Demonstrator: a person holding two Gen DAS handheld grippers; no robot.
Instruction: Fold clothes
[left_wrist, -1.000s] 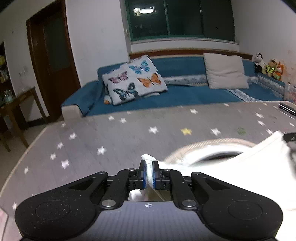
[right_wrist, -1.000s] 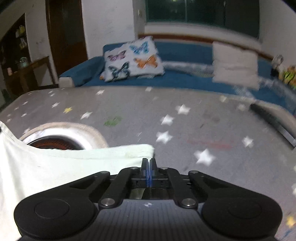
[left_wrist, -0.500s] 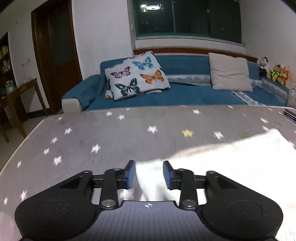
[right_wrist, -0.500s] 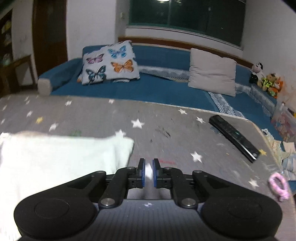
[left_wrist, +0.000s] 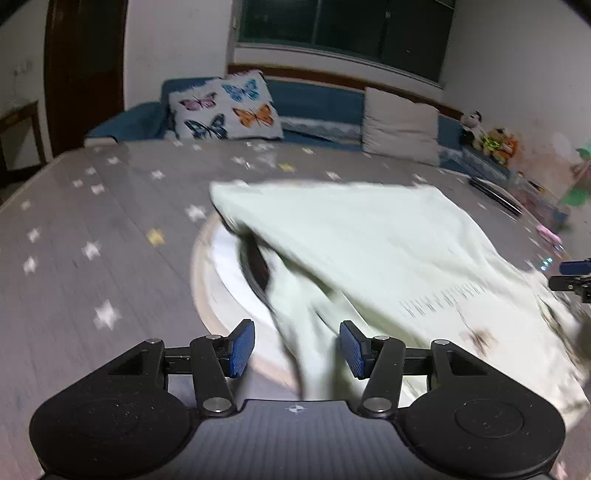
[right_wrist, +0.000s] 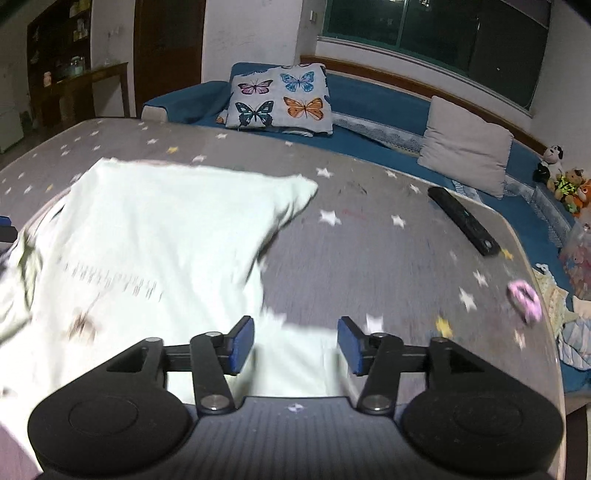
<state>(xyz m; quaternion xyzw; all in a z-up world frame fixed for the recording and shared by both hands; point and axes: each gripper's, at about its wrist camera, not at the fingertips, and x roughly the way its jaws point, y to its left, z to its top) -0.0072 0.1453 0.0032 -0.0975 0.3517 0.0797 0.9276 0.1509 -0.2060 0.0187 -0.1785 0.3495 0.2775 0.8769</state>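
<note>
Pale garment (left_wrist: 369, 243), white with a slight green tone, lies spread on the grey surface (left_wrist: 92, 280) with white and yellow stars; a row of small dark print runs across the cloth, and the picture is blurred there, so the print cannot be read. In the left wrist view the near left part of the cloth is bunched and hangs in a fold between the blue pads of the left gripper (left_wrist: 297, 349). Its jaws are opening and stand about half wide, and the pads do not press on the cloth. Under the garment a round pale object (left_wrist: 210, 280) with a dark centre is partly covered; what it is cannot be told. The right gripper (right_wrist: 295, 345) is at the near right corner of the garment (right_wrist: 147, 236); its jaws are opening too, half wide, with the edge of the cloth lying below and between the pads, apart from them. The tip of the right gripper shows at the right edge of the left view. On the surface, well to the right of the cloth, lie a black remote control (right_wrist: 463, 221) and a pink hair tie (right_wrist: 524, 297). Behind the surface stands a blue sofa (right_wrist: 369, 96) with a butterfly pillow (right_wrist: 280, 98), a plain beige pillow (right_wrist: 467, 146) and some plush toys (right_wrist: 565, 179) at its far right end.
</note>
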